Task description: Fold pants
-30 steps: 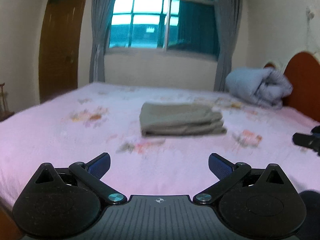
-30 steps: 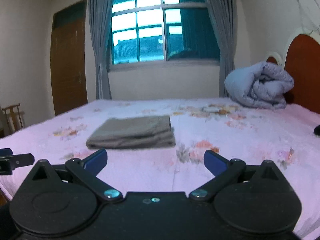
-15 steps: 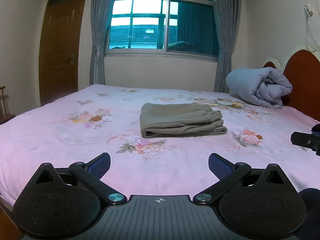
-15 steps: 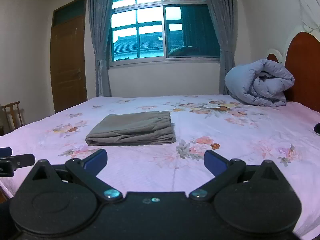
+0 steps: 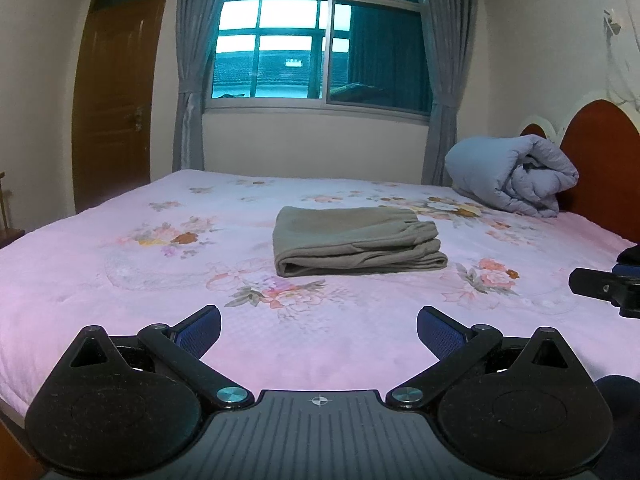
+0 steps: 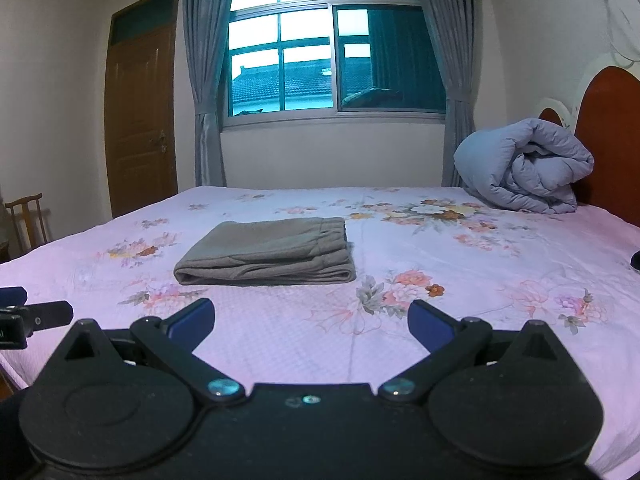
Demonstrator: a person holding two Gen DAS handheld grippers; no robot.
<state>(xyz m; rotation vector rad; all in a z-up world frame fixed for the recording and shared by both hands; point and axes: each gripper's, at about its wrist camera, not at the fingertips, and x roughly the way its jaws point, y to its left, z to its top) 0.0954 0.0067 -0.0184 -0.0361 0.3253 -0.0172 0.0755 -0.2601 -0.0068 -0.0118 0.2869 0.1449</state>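
Note:
The grey-brown pants (image 5: 352, 240) lie folded in a neat flat stack on the pink floral bed sheet (image 5: 120, 280), in the middle of the bed; they also show in the right wrist view (image 6: 268, 252). My left gripper (image 5: 319, 326) is open and empty, held back over the bed's near edge, well short of the pants. My right gripper (image 6: 310, 318) is open and empty too, to the right of the left one and equally far from the pants. Each gripper's tip shows at the edge of the other's view.
A rolled blue-grey duvet (image 5: 516, 176) lies at the back right against the red-brown headboard (image 5: 600, 148). A window with grey curtains (image 5: 316, 40) is behind the bed, a wooden door (image 5: 112, 100) at the left, and a wooden chair (image 6: 28, 220) beside the bed.
Both grippers have stayed open and drawn back slightly, and the views have steadied. The folded pants have not moved.

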